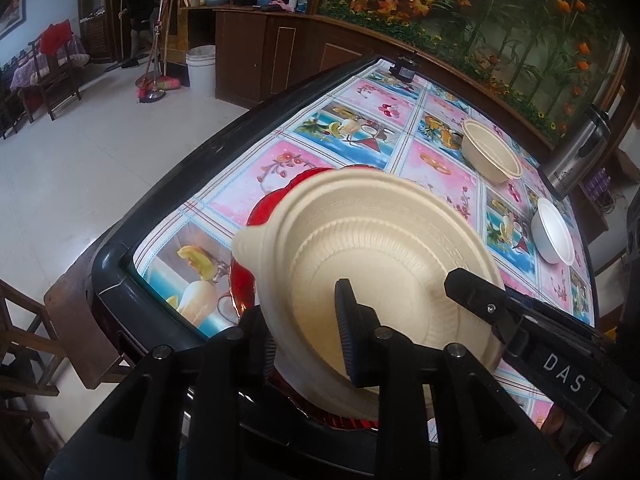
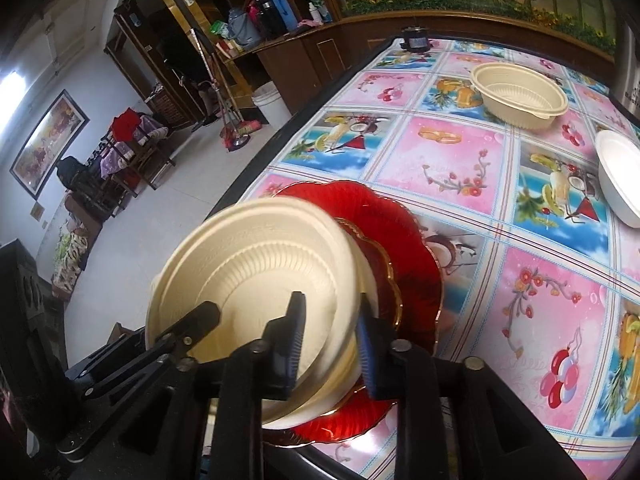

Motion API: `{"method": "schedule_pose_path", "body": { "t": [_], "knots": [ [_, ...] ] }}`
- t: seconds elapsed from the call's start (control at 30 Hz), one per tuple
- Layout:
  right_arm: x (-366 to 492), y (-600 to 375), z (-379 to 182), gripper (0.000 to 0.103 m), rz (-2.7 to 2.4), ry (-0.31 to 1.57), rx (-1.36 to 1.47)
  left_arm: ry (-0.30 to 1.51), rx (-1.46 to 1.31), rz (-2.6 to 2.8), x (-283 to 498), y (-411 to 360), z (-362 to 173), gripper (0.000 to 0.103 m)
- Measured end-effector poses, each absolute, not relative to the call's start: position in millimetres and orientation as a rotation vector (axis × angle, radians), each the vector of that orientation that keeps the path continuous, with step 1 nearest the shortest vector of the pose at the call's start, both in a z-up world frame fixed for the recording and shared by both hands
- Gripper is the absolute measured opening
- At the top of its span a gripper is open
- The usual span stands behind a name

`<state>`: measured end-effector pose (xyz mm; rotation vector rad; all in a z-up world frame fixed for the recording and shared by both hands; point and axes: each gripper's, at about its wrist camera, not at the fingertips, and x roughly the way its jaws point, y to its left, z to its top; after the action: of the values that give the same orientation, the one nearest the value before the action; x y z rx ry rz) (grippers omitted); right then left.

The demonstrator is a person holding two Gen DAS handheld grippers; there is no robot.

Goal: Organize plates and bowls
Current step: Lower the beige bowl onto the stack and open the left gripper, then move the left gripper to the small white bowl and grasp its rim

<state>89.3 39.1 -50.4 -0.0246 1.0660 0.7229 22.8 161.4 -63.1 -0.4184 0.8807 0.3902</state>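
cream bowl [image 1: 384, 264] sitting on red plates [image 2: 384, 240] near table [image 1: 160, 208] edge. left gripper [image 1: 308, 336] straddling near rim, fingers slightly apart, pads not visibly pressing. right gripper [image 2: 330, 340] at opposite rim, fingers also a bit apart w/ bowl wall between. 2nd cream bowl [image 2: 520, 94] & white bowl [image 2: 620, 176] well apart, farther back on patterned cloth [image 2: 540, 280].

The table [image 2: 256, 168] has a dark raised rim and a cloth [image 2: 460, 152] of pink and blue fruit-and-flower squares. On the cloth lie a red plate [image 2: 400, 232] near the front edge, a beige bowl [image 2: 520, 96] farther back, and a white bowl [image 2: 620, 176] just beside it. A small dark device [image 2: 416, 40] sits at the far edge.
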Motion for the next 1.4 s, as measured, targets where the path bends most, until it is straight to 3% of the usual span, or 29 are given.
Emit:
{"method": "schedule_pose_path", "body": {
  "t": [0.17, 0.3, 0.6, 0.83, 0.9, 1.0, 1.4],
  "knots": [
    [89, 39, -49, 0.028, 0.723, 1.06, -0.024, 0.874, -0.418, 0.388, 22, 160, -60, 0.034],
    [89, 35, -45, 0.035, 0.715, 1.044, -0.017, 0.859, -0.419, 0.402, 20, 160, -56, 0.052],
    [88, 32, -40, 0.037, 0.731, 1.036, -0.001, 0.831, -0.404, 0.428, 17, 159, -47, 0.067],
    [89, 25, -38, 0.046, 0.748, 1.033, 0.034, 0.782, -0.372, 0.477, 11, 158, -34, 0.074],
    [90, 22, -37, 0.058, 0.751, 1.032, 0.052, 0.753, -0.369, 0.497, 8, 158, -29, 0.075],
    [91, 17, -35, 0.067, 0.768, 1.036, 0.098, 0.731, -0.373, 0.504, 9, 157, -24, 0.076],
    [103, -31, -19, 0.073, 0.733, 0.981, 0.236, 0.685, -0.284, 0.41, 41, 113, -3, 0.078]
  ]
}}
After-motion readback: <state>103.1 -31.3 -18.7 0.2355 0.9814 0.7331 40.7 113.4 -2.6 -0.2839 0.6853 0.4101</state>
